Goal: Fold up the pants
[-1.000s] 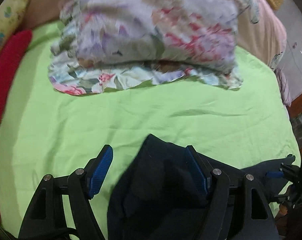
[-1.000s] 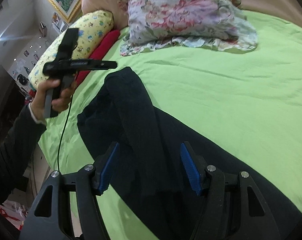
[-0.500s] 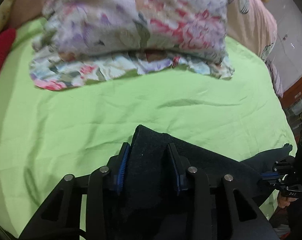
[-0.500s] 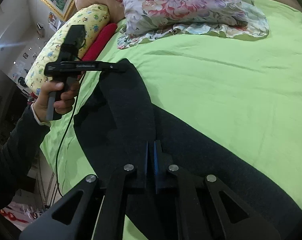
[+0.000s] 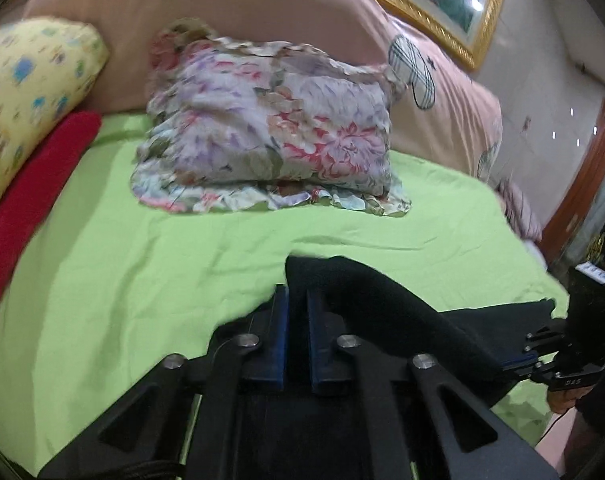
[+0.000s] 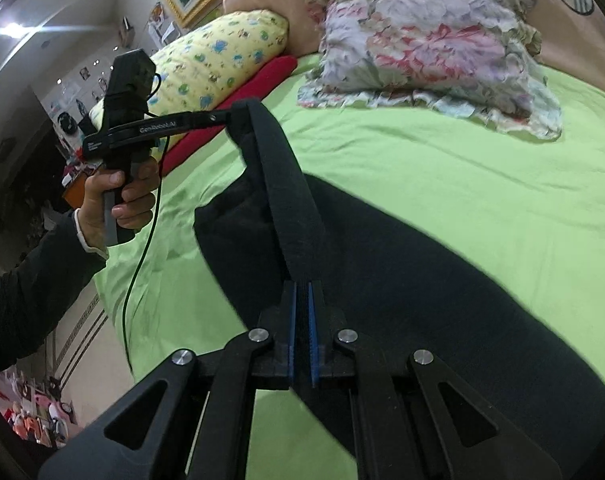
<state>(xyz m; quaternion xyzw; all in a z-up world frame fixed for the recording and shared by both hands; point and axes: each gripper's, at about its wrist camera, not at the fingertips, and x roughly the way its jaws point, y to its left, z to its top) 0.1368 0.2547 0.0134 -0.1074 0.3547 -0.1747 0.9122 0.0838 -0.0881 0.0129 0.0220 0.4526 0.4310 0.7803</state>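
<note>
Dark navy pants (image 6: pixel 382 264) lie across a green bed sheet (image 6: pixel 462 168), legs running to the lower right. My left gripper (image 5: pixel 297 300) is shut on one end of the waistband (image 5: pixel 366 300) and holds it above the sheet; it also shows in the right wrist view (image 6: pixel 232 114). My right gripper (image 6: pixel 301 292) is shut on the other end of the waistband (image 6: pixel 278 184), which stretches taut between the two; it also shows in the left wrist view (image 5: pixel 530 360). The pants' upper part hangs lifted.
A floral pillow (image 5: pixel 270 132) lies at the head of the bed before a pink headboard cushion (image 5: pixel 262 12). A yellow pillow (image 5: pixel 26 92) and a red cushion (image 5: pixel 30 188) line the left side. The bed edge drops to the floor (image 6: pixel 82 320) at the left.
Both grippers closed on the waistband, then lifted it off the sheet. The waistband now stretches raised between them.
</note>
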